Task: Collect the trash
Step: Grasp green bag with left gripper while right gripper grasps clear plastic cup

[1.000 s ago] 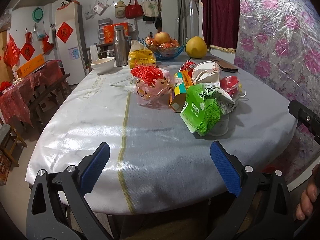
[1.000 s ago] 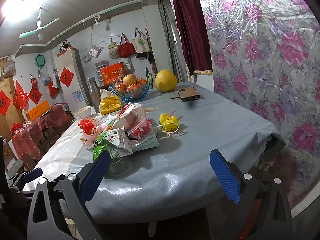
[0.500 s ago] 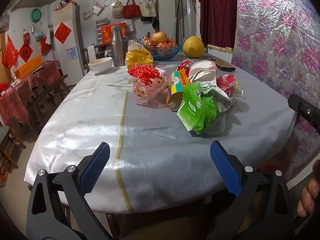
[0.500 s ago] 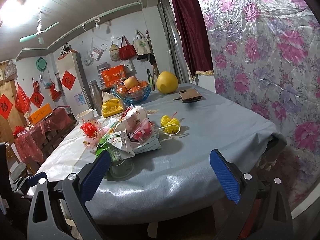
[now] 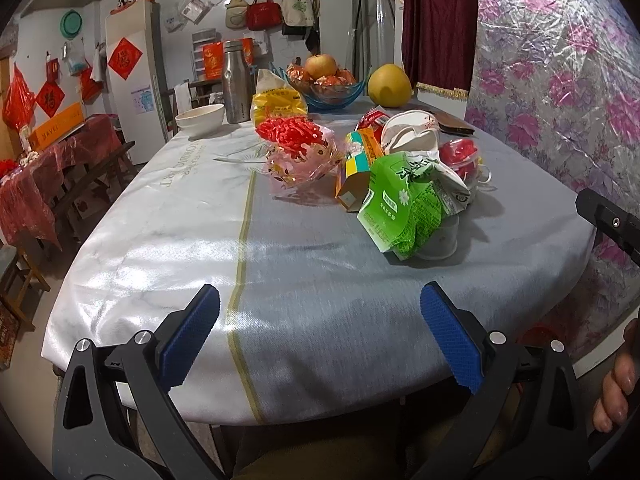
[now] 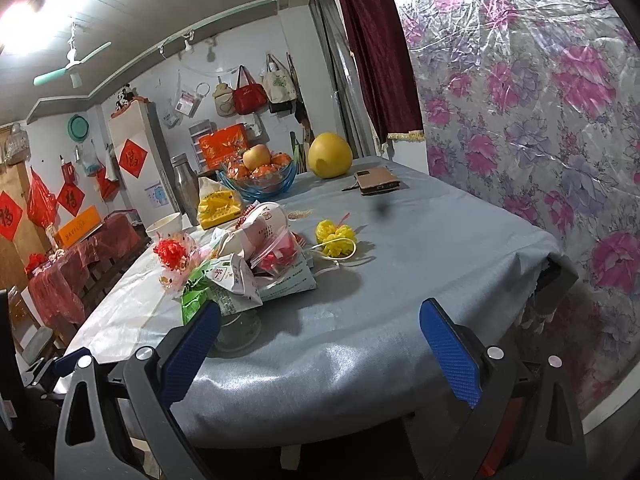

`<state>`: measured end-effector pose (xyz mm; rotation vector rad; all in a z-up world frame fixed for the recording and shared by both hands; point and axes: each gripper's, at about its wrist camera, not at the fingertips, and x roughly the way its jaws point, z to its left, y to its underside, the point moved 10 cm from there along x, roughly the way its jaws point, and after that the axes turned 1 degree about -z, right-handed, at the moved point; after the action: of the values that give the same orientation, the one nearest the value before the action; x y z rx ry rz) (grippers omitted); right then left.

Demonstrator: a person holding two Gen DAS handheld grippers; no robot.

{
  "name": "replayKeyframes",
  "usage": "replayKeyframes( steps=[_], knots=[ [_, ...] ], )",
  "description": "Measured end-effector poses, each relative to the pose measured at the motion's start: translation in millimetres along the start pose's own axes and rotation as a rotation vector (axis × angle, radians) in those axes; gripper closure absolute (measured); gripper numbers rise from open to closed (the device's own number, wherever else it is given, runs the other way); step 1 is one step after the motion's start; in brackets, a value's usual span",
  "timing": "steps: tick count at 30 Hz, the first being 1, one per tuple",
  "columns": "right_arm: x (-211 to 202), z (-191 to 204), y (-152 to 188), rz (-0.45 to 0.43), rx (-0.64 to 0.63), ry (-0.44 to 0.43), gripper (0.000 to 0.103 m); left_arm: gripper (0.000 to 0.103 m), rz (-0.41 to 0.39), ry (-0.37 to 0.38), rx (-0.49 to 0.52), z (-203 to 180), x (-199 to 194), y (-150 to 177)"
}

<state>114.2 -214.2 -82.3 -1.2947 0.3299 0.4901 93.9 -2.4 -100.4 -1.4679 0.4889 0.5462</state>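
Note:
A heap of trash lies mid-table: a crumpled green wrapper over a clear plastic cup, an orange carton, a red and pink flower wrapper, white paper cups and a red-filled bag. From the right wrist the same green wrapper, clear cup and a yellow pompom with cord show. My left gripper hangs open over the table's near edge. My right gripper is open too, short of the pile, holding nothing.
At the back stand a blue fruit bowl, a pomelo, a steel flask, a white bowl, a yellow bag and a brown wallet. A flowered plastic wall runs along the right. A hand shows lower right.
Both views have shifted slightly; the trash pile sits a little nearer and lower in view. Both grippers stay open and nothing has been taken hold of.

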Motion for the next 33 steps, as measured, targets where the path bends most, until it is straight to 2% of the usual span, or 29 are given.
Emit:
replayKeyframes(
  steps=[2,9,14,20,24,27,28,29,30,31,32,33],
  knots=[
    [0,1,0,0.000,-0.012,0.007,0.005,0.007,-0.021,0.008,-0.008,1,1,-2],
    [-4,-15,-6,-0.013,-0.011,0.025,0.005,0.007,-0.004,0.041,-0.042,4,16,0],
    [2,-28,-13,-0.014,-0.024,0.031,0.005,0.007,0.047,0.081,-0.023,-13,36,-1],
    [19,-37,-3,0.024,-0.017,0.033,0.005,0.007,0.093,0.188,-0.002,-50,65,-26],
    [33,-39,6,0.052,-0.025,0.037,0.005,0.007,0.071,0.202,0.033,-68,81,-46],
    [40,-39,13,0.067,-0.032,0.040,0.005,0.007,0.107,0.212,0.002,-66,100,-48],
    [41,-39,15,0.070,-0.034,0.041,0.005,0.008,0.117,0.235,-0.018,-65,102,-48],
    [43,-39,17,0.075,-0.038,0.044,0.005,0.017,0.126,0.278,-0.047,-63,102,-47],
    [45,-38,19,0.077,-0.041,0.045,0.005,0.031,0.127,0.308,-0.063,-62,100,-47],
    [45,-39,19,0.078,-0.043,0.044,0.005,0.034,0.121,0.338,-0.074,-59,95,-47],
    [46,-36,20,0.079,-0.045,0.036,0.005,0.041,0.108,0.341,-0.081,-54,90,-48],
    [47,-34,21,0.080,-0.048,0.028,0.005,0.042,0.096,0.337,-0.088,-50,85,-49]
  ],
)
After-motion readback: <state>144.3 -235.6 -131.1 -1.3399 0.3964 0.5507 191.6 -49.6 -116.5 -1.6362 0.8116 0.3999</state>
